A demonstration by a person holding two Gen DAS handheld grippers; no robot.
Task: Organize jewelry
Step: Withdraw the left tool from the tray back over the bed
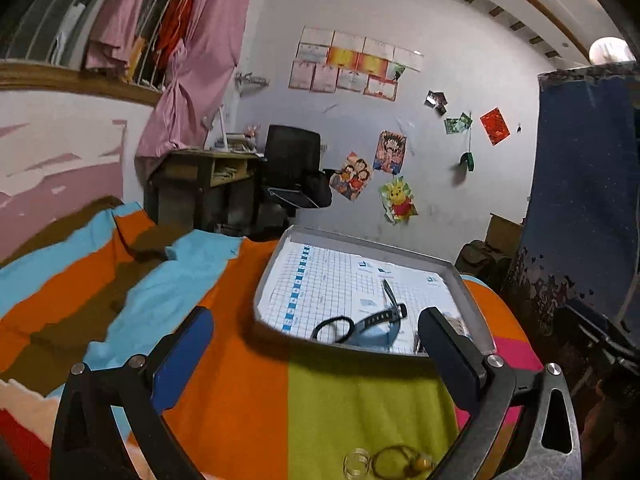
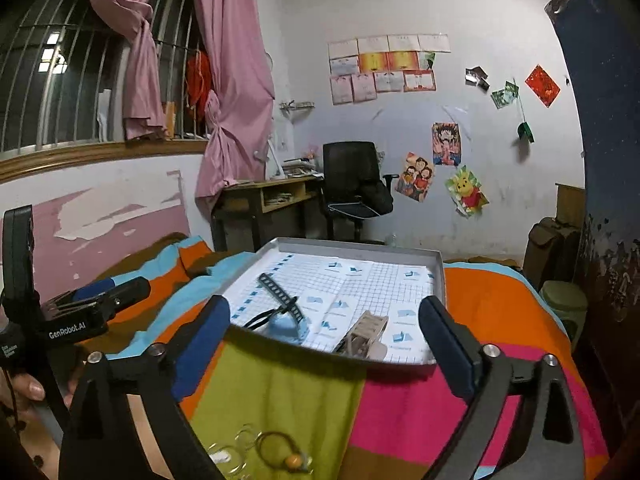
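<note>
Between both grippers' spread fingers [image 2: 448, 344], tray [image 2: 438, 276] rim lies unobstructed.

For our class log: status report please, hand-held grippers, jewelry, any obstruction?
Left hand-held gripper open, empty. Right hand-held gripper open, empty. Watch and hair clip in tray; rings on blanket. Nothing in the way.

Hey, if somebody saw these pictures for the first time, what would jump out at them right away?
Probably the striped blanket in loud orange, lime, pink and blue, spread across the bed. On it sits a grey tray lined with grid paper, holding a black watch. Both claws, left and right, hang open before the tray's near edge, with clear rings lying loose on the blanket below.
</note>
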